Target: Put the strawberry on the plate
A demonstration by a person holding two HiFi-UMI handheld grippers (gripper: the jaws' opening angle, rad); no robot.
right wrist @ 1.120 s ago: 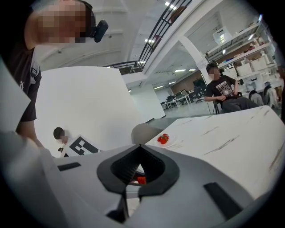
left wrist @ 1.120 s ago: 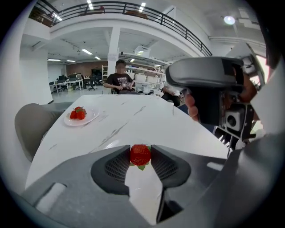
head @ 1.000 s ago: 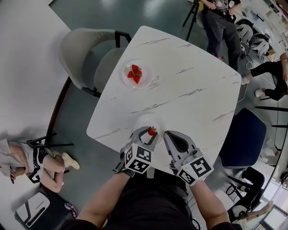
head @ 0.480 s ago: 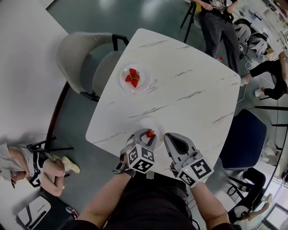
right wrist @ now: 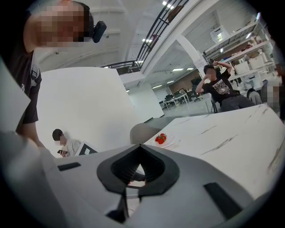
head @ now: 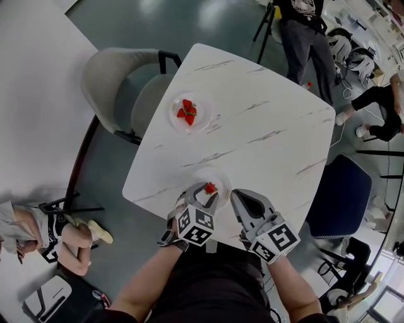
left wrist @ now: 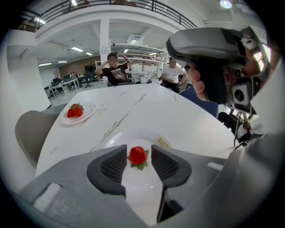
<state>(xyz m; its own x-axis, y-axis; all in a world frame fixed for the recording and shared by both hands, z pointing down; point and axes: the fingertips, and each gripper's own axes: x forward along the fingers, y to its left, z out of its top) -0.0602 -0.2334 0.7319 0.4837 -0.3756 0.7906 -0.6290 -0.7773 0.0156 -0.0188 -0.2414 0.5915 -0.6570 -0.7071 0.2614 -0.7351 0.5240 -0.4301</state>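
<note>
No legible text, number or brand is showing anywhere. The left cube (head: 197, 226) on the left gripper (head: 208, 187) and the right cube (head: 276, 240) on the right gripper (head: 235, 192) are displaying only black-and-white square marker patterns. The print on the standing person's shirt (head: 307, 6) is appearing too small to read.

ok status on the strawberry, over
Left gripper open, jaws either side of the strawberry. It looks down on the plate. Right gripper shut, empty. Nothing in the way.

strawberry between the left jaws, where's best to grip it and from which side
Across the red flanks at its widest, from the near table edge, where the left gripper stands. The strawberry rests on the near plate, leaves toward the gripper, both flanks bare to the pads.
</note>
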